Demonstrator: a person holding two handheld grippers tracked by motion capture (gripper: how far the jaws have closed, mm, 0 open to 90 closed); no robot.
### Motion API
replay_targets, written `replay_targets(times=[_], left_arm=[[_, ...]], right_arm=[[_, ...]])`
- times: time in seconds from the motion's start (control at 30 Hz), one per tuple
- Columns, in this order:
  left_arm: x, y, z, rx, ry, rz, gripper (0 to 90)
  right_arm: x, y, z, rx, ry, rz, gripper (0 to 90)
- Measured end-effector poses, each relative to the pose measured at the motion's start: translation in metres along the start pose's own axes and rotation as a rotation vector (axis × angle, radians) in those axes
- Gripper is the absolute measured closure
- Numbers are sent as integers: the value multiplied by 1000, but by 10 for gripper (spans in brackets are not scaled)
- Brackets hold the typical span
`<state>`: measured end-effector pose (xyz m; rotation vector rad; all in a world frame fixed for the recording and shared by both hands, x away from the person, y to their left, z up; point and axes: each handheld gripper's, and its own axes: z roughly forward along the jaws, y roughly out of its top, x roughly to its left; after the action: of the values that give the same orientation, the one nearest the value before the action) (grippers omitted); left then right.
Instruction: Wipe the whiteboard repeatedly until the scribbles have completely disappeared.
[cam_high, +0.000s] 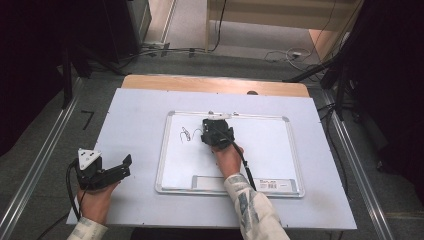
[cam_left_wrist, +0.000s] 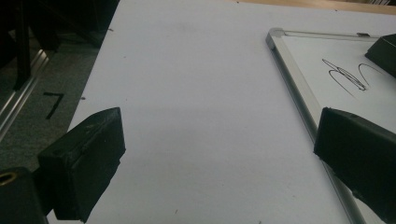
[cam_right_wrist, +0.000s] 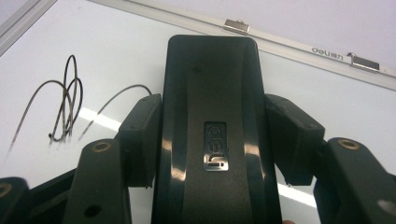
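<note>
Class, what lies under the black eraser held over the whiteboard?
The black plastic eraser sits above the silver-framed whiteboard, beside black scribbles. Any marks directly beneath it are covered; whether it touches cannot be told.

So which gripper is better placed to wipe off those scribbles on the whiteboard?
Right. The right gripper is shut on the eraser, over the whiteboard beside the scribbles. The left gripper rests open off the board, its jaws holding nothing.
</note>
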<state>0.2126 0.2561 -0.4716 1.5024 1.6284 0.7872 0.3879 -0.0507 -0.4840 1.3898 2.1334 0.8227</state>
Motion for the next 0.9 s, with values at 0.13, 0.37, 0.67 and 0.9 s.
replay_targets(times=[0.13, 0.37, 0.67, 0.9], left_arm=[[-1, 0, 0, -1, -2, -2, 25], [0, 0, -1, -1, -5, -3, 25], [1, 0, -2, -5, -11, -6, 25], [0, 0, -2, -6, -17, -3, 25]], right_arm=[[7, 7, 6, 1, 0, 2, 389], [27, 18, 15, -1, 14, -19, 389], [53, 25, 21, -2, 34, -38, 388], [68, 27, 22, -1, 41, -45, 388]])
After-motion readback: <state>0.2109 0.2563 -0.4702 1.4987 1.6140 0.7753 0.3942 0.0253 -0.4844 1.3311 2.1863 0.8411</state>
